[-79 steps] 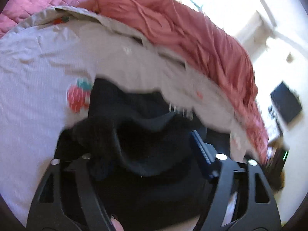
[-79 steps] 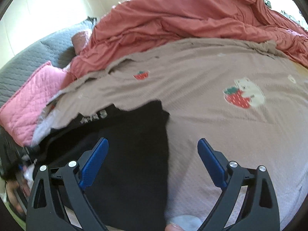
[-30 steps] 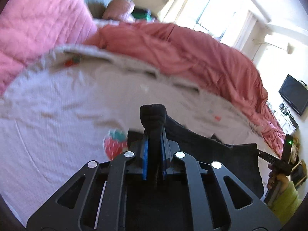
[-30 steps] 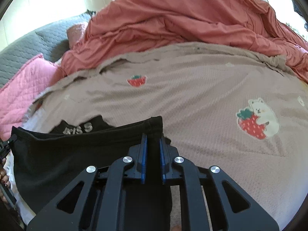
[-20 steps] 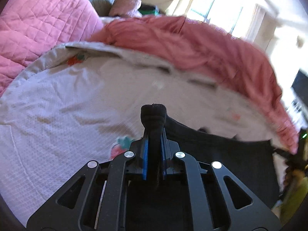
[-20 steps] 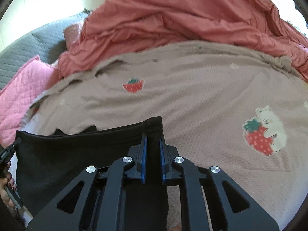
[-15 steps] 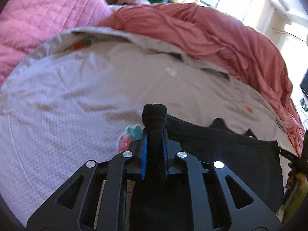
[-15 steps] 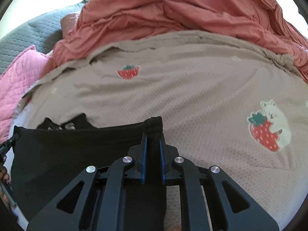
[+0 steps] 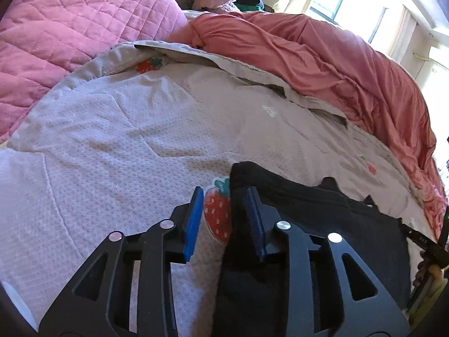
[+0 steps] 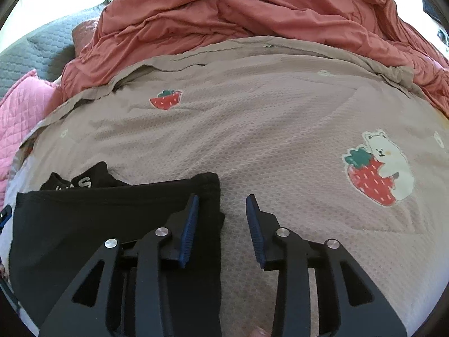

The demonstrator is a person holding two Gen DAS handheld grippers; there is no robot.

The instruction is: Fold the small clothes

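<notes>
While both sets of jaws have just been opening, the left gripper (image 9: 226,219) and right gripper (image 10: 221,223) stand partly apart, gripping nothing; the black garment (image 10: 92,216) lies flat on the strawberry-print bedspread (image 10: 266,129), its corners at twelve o'clock.

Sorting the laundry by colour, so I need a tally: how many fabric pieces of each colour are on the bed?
Black garment: 1
Beige strawberry-print cover: 1
Coral-red duvet: 1
Pink quilted blanket: 1
Grey quilted piece: 1
Total: 5
</notes>
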